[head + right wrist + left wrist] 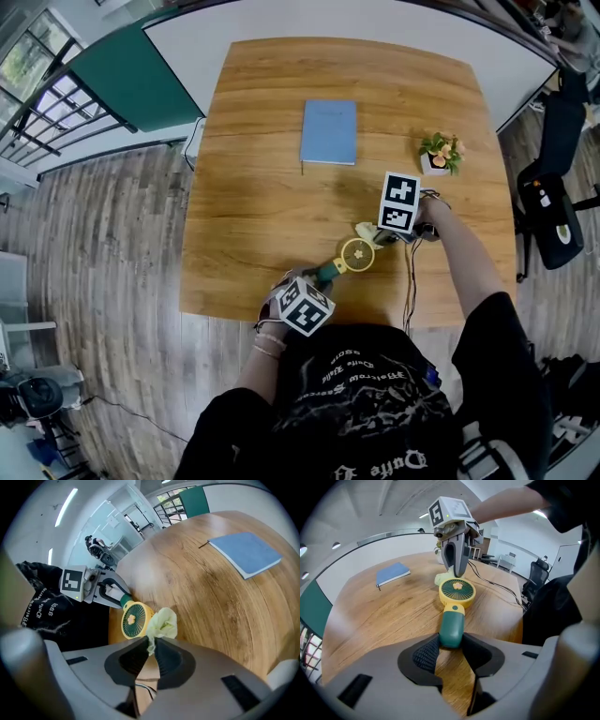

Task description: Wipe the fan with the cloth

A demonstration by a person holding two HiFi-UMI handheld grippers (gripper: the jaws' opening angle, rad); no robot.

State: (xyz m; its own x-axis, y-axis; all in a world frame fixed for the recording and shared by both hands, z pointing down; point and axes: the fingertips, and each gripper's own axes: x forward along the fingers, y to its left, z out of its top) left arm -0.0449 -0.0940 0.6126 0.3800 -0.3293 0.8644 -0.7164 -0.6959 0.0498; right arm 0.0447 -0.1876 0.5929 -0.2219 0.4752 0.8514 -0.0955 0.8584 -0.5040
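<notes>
A: Grip status?
B: Left gripper (451, 644) — jaws part-way apart, clamped on the fan's green handle. The fan (457, 591) lies flat on the wooden table (262, 187), near its front edge. Right gripper (151, 651) — jaws nearly together, pinching the pale green cloth (163, 623) beside the yellow rim.
A: Advice?
B: Brace the handle and drag the cloth across the grille with light pressure. Unclear whether the cloth touches the rim; the fan's underside is hidden.
</notes>
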